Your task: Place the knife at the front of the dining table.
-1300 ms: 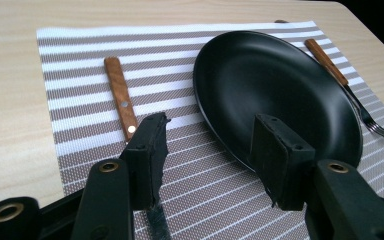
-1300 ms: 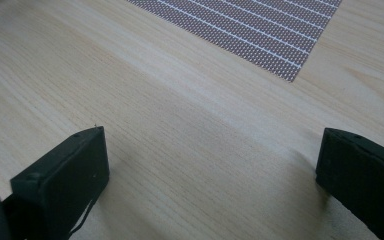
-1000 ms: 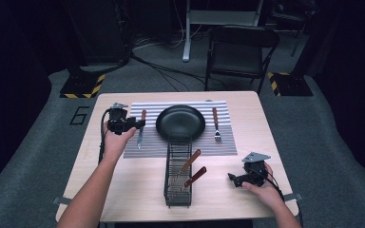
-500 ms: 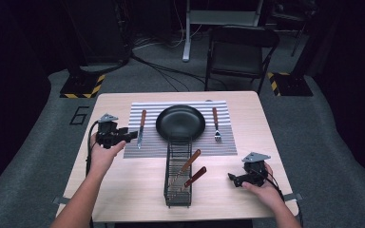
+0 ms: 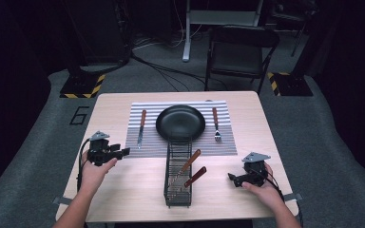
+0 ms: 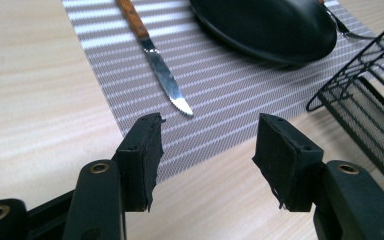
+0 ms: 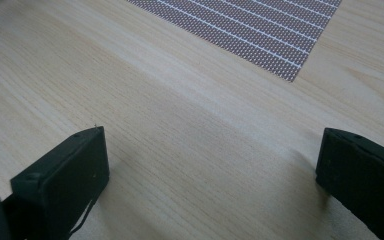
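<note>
A striped placemat lies at the table's far middle, and on it a black plate rests. A wood-handled knife lies left of the plate, a fork right of it. My left gripper hovers at the table's left, just off the placemat's near-left corner, open and empty; in the left gripper view the knife tip lies just beyond the jaws. My right gripper rests at the near right, open and empty over bare wood.
A black wire basket stands lengthwise at the table's middle, holding two wood-handled utensils. Its corner is close to my left gripper's right jaw. A chair stands beyond the table's far edge.
My left gripper has drawn back from beside the knife toward the near left of the table. The right gripper has stayed put.
</note>
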